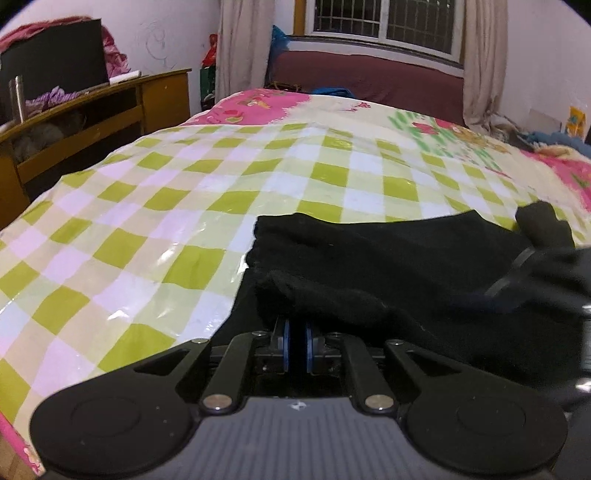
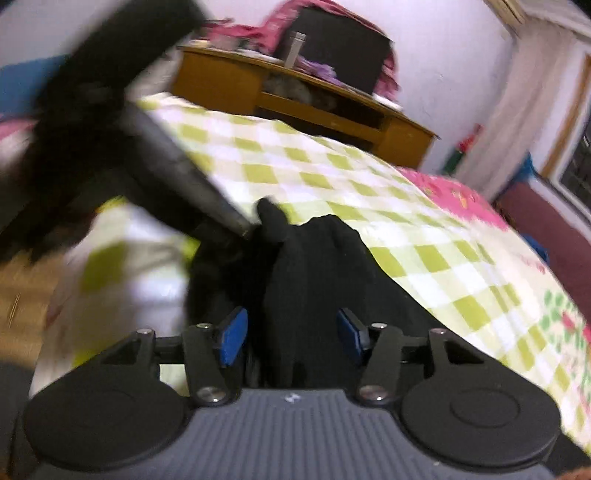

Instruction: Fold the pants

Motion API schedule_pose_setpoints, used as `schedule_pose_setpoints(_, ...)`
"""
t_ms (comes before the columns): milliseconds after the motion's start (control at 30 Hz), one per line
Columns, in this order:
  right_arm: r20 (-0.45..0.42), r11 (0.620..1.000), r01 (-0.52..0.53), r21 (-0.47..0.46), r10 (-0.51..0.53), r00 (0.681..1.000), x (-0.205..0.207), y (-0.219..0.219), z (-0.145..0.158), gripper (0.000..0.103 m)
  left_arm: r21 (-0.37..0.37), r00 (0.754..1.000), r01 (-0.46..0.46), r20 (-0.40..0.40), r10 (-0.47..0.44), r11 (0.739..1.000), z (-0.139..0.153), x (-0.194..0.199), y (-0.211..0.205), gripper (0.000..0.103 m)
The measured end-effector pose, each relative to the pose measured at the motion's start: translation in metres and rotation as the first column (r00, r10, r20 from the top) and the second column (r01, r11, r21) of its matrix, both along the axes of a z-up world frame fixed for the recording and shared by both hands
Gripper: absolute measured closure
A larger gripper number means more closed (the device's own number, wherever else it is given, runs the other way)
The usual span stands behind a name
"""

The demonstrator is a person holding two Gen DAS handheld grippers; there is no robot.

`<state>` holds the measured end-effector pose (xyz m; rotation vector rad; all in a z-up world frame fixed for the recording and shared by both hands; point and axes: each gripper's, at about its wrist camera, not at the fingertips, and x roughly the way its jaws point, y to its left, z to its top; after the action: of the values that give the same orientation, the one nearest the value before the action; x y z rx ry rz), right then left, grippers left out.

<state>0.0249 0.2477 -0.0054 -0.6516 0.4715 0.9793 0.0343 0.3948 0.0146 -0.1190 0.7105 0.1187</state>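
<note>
A home bedroom: a bed [image 1: 221, 177] under checked cover, wooden cabinet [image 1: 110, 107], curtained window [image 1: 384, 22].

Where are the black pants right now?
The pants lie on the green-checked sheet near the bed's near edge, right of centre in the left wrist view, directly ahead of the left gripper.

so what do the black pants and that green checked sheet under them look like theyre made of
Pants: soft matte knit, perhaps fleece or cotton jersey; the surface looks fuzzy, takes no shine and slumps in thick rounded folds.
Checked sheet: thin glossy plastic, probably a vinyl or oilcloth type cover; it shows bright white glare patches and sharp crinkles. Whether it has a cloth backing cannot be told.
</note>
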Motion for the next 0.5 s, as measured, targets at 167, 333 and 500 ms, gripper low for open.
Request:
schedule_pose_setpoints(167,-0.152,0.997,0.049,0.063,-0.039,0.988,0.015,0.026,0.018,0.095,-0.019,0.996,-0.004,0.092,0.006,1.0,0.02,-0.017,0.019,0.08)
schedule_pose_setpoints(333,-0.201,0.995,0.06,0.084,-0.042,0.979,0.005,0.05,0.015,0.092,0.026,0.992,-0.065,0.112,0.061,0.998,0.022,-0.035,0.033,0.08)
schedule_pose_setpoints(500,-0.25,0.999,0.049,0.015,-0.044,0.967,-0.01,0.04,-0.015,0.08,0.012,0.993,-0.086,0.079,0.085,0.996,0.012,-0.048,0.036,0.08)
